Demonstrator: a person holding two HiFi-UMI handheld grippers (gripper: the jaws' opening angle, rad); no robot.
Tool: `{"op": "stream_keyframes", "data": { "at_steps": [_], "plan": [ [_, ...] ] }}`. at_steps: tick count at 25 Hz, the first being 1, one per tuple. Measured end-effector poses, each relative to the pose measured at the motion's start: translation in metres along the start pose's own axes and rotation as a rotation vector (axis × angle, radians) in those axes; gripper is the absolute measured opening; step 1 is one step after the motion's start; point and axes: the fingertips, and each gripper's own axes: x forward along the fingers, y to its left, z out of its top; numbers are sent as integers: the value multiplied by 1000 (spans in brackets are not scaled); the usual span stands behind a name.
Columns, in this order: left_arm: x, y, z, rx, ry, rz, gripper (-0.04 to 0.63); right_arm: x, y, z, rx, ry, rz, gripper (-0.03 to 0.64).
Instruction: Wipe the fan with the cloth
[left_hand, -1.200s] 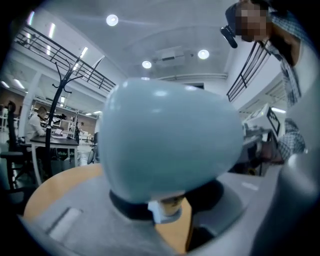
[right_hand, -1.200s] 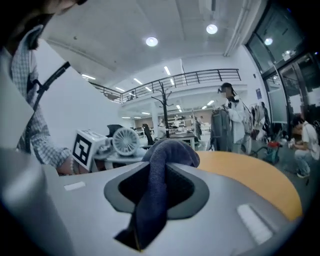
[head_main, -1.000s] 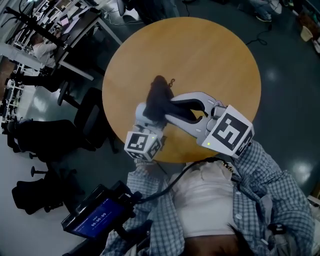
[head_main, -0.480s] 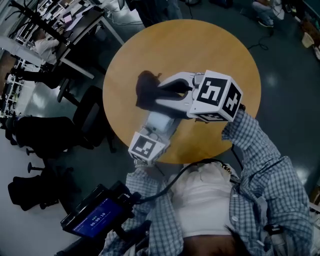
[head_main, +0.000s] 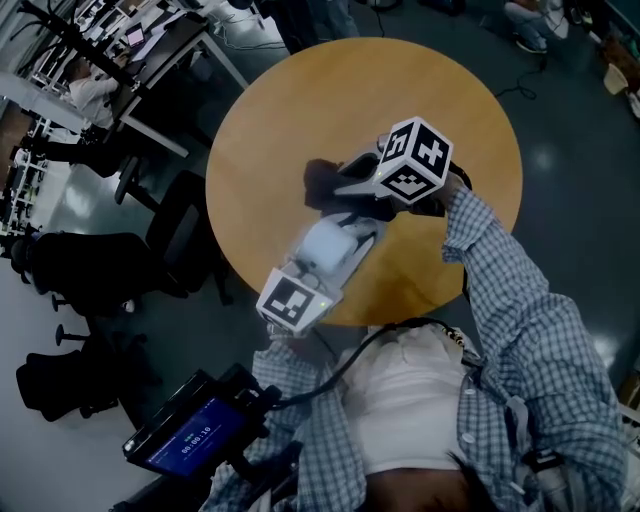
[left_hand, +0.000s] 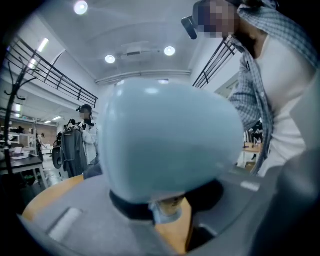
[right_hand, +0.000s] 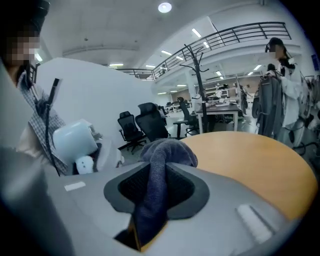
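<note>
In the head view, a pale blue fan (head_main: 325, 247) is held over the round wooden table (head_main: 260, 120) by the left gripper (head_main: 340, 232), with a dark cloth (head_main: 318, 180) carried just beyond it by the right gripper (head_main: 345, 188). In the left gripper view, the fan is pinched between the jaws. In the right gripper view, the cloth is clamped between the jaws.

Table (head_main: 430, 90): upper half and right side of top bare, free passage. Lower centre crowded: right gripper (head_main: 348, 185) clamping cloth (head_main: 320, 183), just above left gripper (head_main: 345, 228) clamping fan (head_main: 325, 245). Office chairs (head_main: 185, 245) close against table's left edge. Desk (head_main: 155, 60) blocks upper left. Floor (head_main: 570, 120) at right open.
</note>
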Motion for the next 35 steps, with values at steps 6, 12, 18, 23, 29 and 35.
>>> {"op": "stream_keyframes", "data": {
  "at_steps": [6, 12, 18, 23, 29, 35],
  "plan": [
    [-6, 2, 24, -52, -53, 30, 146, 0, -36, -38, 244, -123, -149, 95],
    [-8, 26, 40, -107, -130, 122, 146, -13, -38, -71, 455, -298, -244, 95],
    [-6, 63, 29, -121, -127, 260, 146, -20, 1, -74, 584, -441, -243, 92],
    [-5, 77, 17, -176, -145, 299, 147, -31, 19, -73, 701, -512, -255, 92],
    [6, 86, 3, -167, -86, 308, 146, -44, 23, -75, 711, -523, -264, 92],
    [15, 71, -20, -146, 6, 274, 146, -69, 25, -45, 615, -567, -305, 92]
  ]
}}
